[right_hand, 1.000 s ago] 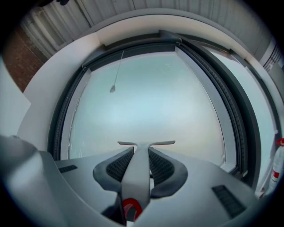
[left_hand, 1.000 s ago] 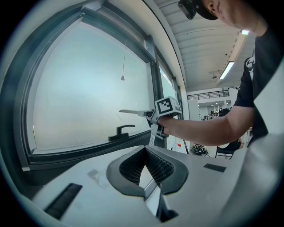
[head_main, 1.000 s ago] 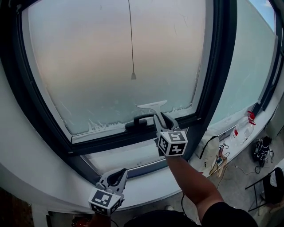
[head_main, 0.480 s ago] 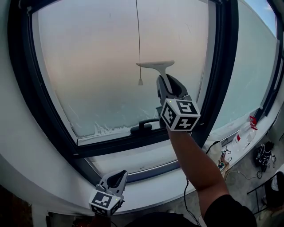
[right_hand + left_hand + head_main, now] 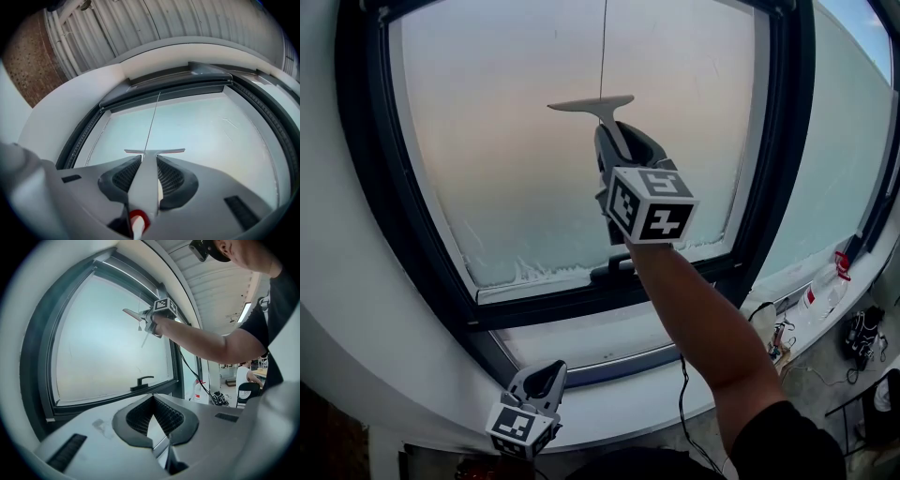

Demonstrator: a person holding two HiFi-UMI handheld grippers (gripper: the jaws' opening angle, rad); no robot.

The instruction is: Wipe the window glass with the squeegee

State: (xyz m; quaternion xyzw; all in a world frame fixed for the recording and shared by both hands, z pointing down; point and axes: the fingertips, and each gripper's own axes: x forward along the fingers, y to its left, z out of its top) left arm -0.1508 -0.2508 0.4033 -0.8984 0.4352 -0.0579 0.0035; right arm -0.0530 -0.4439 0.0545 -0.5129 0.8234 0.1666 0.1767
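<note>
Squeegee: one. The squeegee (image 5: pixel 598 105) is pale and T-shaped with its blade level. It sits just 12 o'clock of the head view's centre, in front of the window glass (image 5: pixel 497 150). Whether the blade touches the pane cannot be told.
Grippers: two.
Right gripper: the right gripper (image 5: pixel 619 141) is clenched on the squeegee's handle, one pad on each side. In the right gripper view the handle (image 5: pixel 144 180) runs up between the jaws, with a red butt end at 6 o'clock and the blade across the top.
Right arm: the forearm (image 5: pixel 703 323) is bare and stretched out straight. It rises from 5 o'clock to the centre, lifting the gripper to mid-pane.
Marker cubes: two. One (image 5: pixel 649 204) is on the right gripper, facing the camera. One (image 5: pixel 520 427) is on the left gripper.
Left gripper: the left gripper (image 5: pixel 544 377) is low at 7 o'clock, over the white sill (image 5: pixel 619 398) and well apart from the squeegee. Its jaw tips are together with nothing between them. It points towards the window.
Pane: one frosted pane is being worked, with a ragged pale fringe (image 5: pixel 534 272) along its lower edge at 6 to 7 o'clock.
Frame: the dark frame (image 5: pixel 787 141) surrounds the pane.
Window handle: one, dark (image 5: pixel 614 270), on the lower rail at 6 o'clock.
Cord: one thin cord (image 5: pixel 603 47) hangs from 12 o'clock, crossing the blade.
Bottle: one clear bottle with a red top (image 5: pixel 825 281), on the ledge at 4 o'clock.
</note>
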